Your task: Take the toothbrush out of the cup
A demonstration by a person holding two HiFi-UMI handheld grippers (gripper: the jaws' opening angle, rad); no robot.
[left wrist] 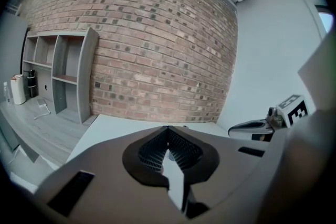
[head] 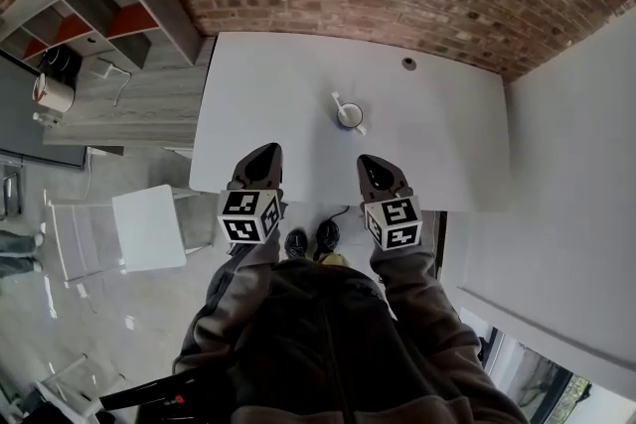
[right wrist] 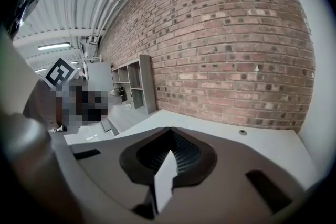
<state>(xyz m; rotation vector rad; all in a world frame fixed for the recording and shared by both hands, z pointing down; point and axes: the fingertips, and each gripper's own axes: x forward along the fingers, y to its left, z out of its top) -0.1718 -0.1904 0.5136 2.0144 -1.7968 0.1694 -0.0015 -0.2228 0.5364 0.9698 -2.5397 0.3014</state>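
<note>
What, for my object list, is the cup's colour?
The cup is white, best seen in the head view.

A white cup point(head: 349, 115) holding a toothbrush point(head: 338, 99) was seen on the white table point(head: 447, 134), ahead of and between the left gripper point(head: 264, 154) and the right gripper point(head: 372, 163), nearer the right one and touched by neither.

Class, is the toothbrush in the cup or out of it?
In: the toothbrush leans in the cup, sticking out past its rim.

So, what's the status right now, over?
Left gripper and right gripper shut, empty, at table near edge. Toothbrush in cup, untouched. Path clear.
</note>
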